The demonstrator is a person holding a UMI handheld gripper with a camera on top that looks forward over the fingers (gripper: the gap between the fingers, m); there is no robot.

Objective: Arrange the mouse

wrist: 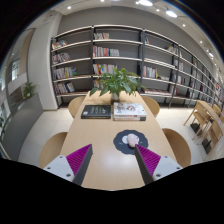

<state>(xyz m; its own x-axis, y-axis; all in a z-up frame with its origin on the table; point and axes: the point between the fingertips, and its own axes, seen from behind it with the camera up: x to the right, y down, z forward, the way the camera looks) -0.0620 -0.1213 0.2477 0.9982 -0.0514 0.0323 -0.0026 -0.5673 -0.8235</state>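
Observation:
A small pale pink mouse [130, 141] lies on a round dark mouse mat [127, 141] on the light wooden table [105, 135]. My gripper [113, 160] is held above the near part of the table, its two fingers spread wide with the magenta pads [78, 160] showing. The mouse and mat lie just ahead of the right fingertip, not between the fingers. Nothing is held.
A potted green plant [117, 82] stands at the far end of the table, with a dark book [96, 111] and a stack of books [129, 111] in front of it. Orange chairs [176, 146] flank the table. Bookshelves [120, 55] line the back wall.

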